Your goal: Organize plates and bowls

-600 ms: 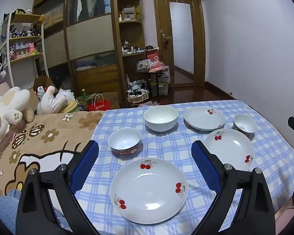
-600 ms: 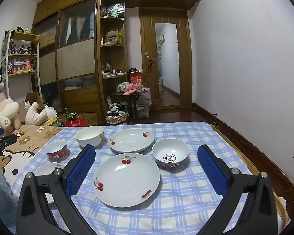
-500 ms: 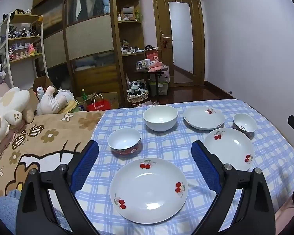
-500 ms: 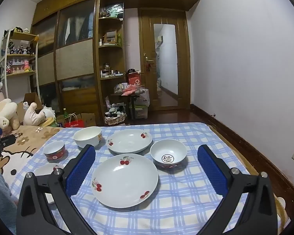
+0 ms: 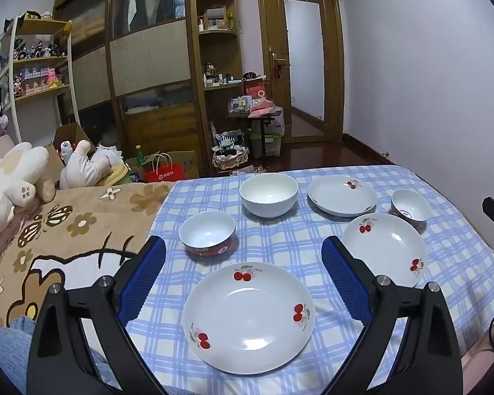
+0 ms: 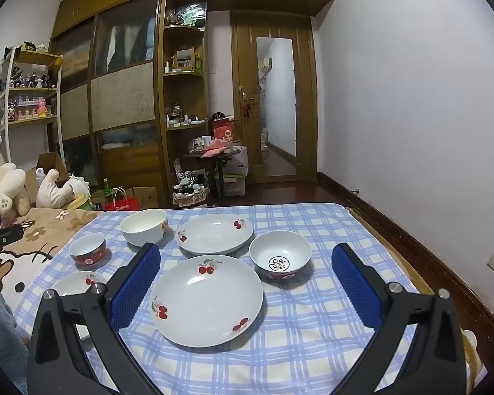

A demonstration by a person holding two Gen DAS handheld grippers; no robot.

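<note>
White cherry-print plates (image 5: 248, 316) and bowls (image 5: 268, 195) scattered singly over blue checked cloth (image 6: 313, 345); nothing stacked. Left gripper (image 5: 243, 276), right gripper (image 6: 247, 283) spread wide, empty.

Three cherry plates (image 5: 248, 316) (image 5: 383, 250) (image 5: 342, 195), three bowls (image 5: 268, 194) (image 5: 208, 233) (image 5: 410, 204).

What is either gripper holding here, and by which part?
Nothing. The left gripper and right gripper are both open above the cloth, touching no plate or bowl.
</note>
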